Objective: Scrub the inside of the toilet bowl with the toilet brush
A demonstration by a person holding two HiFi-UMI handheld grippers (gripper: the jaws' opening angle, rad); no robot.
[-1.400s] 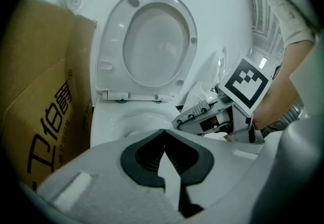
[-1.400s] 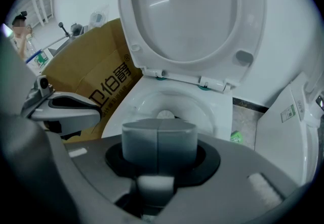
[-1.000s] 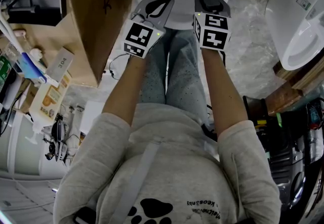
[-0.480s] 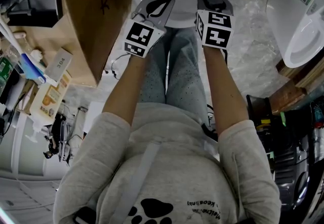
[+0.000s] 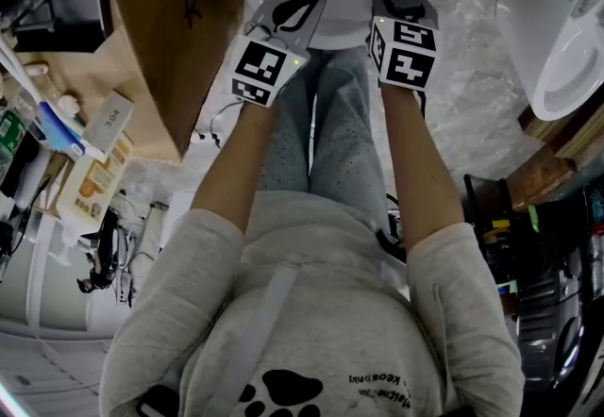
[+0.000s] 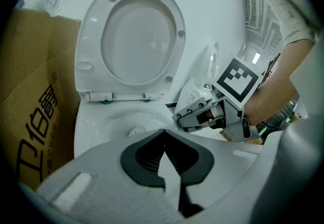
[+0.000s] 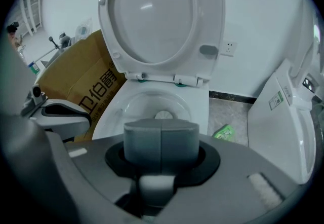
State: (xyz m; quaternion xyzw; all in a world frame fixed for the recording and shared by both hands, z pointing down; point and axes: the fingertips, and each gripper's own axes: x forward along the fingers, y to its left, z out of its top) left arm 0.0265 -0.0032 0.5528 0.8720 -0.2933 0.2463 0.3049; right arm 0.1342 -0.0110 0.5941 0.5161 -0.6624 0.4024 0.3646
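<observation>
Grey-handled toilet brush (image 7: pixel 161 139) with white round head: clamped in right tongs (image 7: pixel 161 167), head low inside white ceramic toilet bowl (image 7: pixel 200 104), handle aligned for reach. Left tongs (image 6: pixel 163 139): closed on nothing, held aside. White plastic seat (image 7: pixel 152 15): raised, likely for access.

Cardboard box (image 5: pixel 160 38) at left; green packet (image 7: pixel 223 132) on floor (image 7: pixel 230 109); second white toilet (image 5: pixel 557 28) at right.
</observation>
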